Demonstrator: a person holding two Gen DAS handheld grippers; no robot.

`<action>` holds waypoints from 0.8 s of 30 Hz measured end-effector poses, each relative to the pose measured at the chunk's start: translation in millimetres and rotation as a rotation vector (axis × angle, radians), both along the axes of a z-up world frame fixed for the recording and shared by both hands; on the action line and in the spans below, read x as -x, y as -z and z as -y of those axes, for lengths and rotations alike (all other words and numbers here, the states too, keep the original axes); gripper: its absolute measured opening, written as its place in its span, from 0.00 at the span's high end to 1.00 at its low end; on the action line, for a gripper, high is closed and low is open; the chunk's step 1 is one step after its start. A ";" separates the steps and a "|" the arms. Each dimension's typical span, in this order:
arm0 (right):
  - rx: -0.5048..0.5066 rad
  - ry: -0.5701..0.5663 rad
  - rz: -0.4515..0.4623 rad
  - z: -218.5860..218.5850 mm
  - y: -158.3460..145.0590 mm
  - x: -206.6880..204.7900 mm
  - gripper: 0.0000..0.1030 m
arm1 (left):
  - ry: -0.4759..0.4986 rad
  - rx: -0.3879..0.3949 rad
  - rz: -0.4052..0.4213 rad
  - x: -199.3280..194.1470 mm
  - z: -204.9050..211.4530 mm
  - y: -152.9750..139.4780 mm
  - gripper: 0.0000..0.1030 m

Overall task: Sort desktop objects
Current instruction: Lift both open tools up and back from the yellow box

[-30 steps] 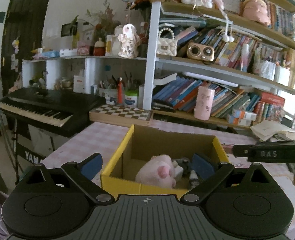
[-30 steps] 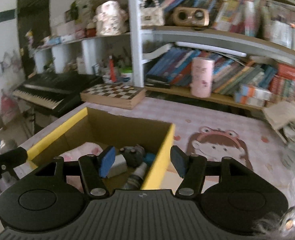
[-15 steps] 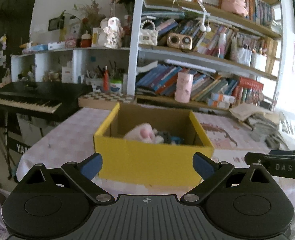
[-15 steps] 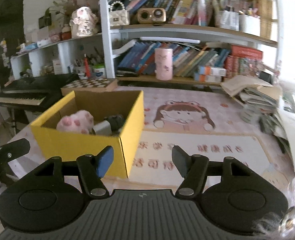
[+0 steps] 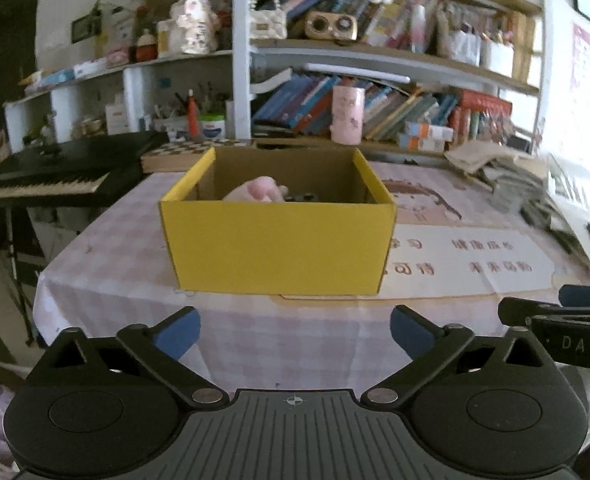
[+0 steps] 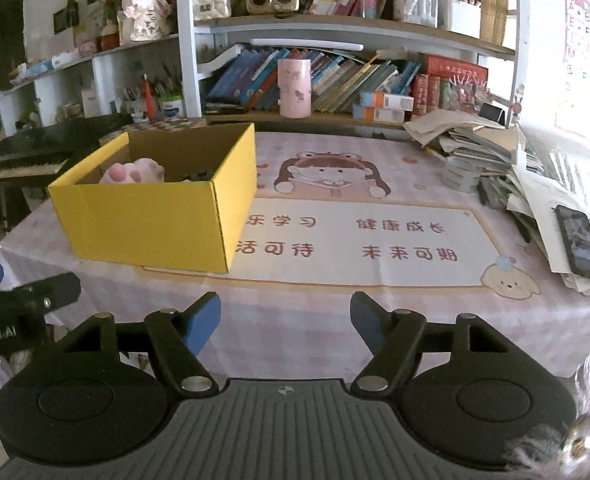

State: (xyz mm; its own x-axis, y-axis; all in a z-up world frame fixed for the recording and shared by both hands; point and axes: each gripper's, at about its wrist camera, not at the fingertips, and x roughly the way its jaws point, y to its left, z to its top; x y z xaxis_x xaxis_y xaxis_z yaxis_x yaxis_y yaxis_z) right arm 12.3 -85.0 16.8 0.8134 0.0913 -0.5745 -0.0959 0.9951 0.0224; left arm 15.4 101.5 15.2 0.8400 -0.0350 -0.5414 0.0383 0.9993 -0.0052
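A yellow cardboard box (image 5: 279, 248) stands on the pink checked table, left of a printed desk mat (image 6: 359, 240). It also shows in the right wrist view (image 6: 151, 224). A pink plush paw (image 5: 257, 192) and some dark small items lie inside it; the paw (image 6: 133, 172) shows in the right wrist view too. My left gripper (image 5: 293, 332) is open and empty, back from the table's front edge, facing the box. My right gripper (image 6: 285, 320) is open and empty, back from the front edge, right of the box.
A stack of papers and books (image 6: 495, 160) and a black phone (image 6: 579, 240) lie at the table's right side. A pink cup (image 6: 294, 88) stands on the bookshelf behind. A black keyboard piano (image 5: 55, 176) stands left of the table.
Both grippers have pulled back from over the box towards the table's front edge. The box now looks farther away. Both stay open and empty.
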 end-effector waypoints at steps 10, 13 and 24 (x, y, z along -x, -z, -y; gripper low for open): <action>0.001 0.056 -0.033 19.0 6.1 10.0 0.17 | 0.060 0.013 -0.045 -4.5 17.5 5.8 0.00; -0.005 0.071 -0.037 23.7 6.4 10.7 0.15 | 0.055 0.021 -0.062 -6.3 17.6 8.0 0.00; -0.009 0.072 -0.054 27.1 7.9 10.5 0.11 | 0.049 0.012 -0.081 -6.6 21.5 9.2 0.00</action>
State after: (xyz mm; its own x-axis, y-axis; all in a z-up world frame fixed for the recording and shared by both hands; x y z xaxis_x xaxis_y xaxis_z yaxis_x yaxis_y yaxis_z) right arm 1.8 -112.1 8.9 0.7858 0.0393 -0.6172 -0.0225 0.9991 0.0349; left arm 22.0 80.0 6.0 0.7905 -0.0815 -0.6070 0.0857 0.9961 -0.0221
